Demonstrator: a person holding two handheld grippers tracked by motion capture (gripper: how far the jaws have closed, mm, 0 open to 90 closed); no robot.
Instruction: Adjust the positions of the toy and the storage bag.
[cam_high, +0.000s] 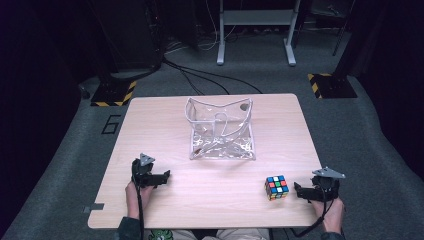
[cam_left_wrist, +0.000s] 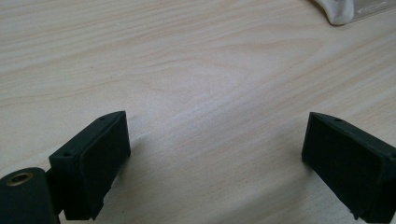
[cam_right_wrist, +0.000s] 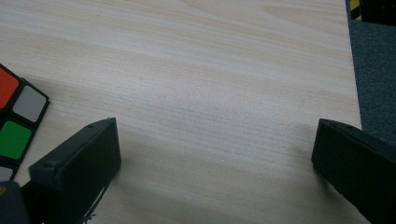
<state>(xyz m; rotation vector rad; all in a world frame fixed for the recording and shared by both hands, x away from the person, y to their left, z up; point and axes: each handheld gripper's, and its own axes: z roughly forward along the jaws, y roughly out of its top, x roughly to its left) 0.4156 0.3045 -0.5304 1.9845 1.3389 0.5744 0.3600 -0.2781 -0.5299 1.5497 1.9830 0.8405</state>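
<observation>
On floor left of surface (cam_high: 210, 200): painted "6" (cam_high: 111, 124) | wood surface, grey carpet | both tongs, left (cam_high: 159, 178) and right (cam_high: 302, 191), gaping, empty | cube (cam_high: 276, 187) beside right.

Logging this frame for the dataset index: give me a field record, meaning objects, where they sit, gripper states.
surface: wooden table
cube: puzzle cube, near right, just left of the right gripper, not between its jaws
bag: clear plastic bag, table centre, standing open
left gripper: open, nothing between jaws, resting near left
right gripper: open, nothing between jaws
contact: none on cube or bag
</observation>
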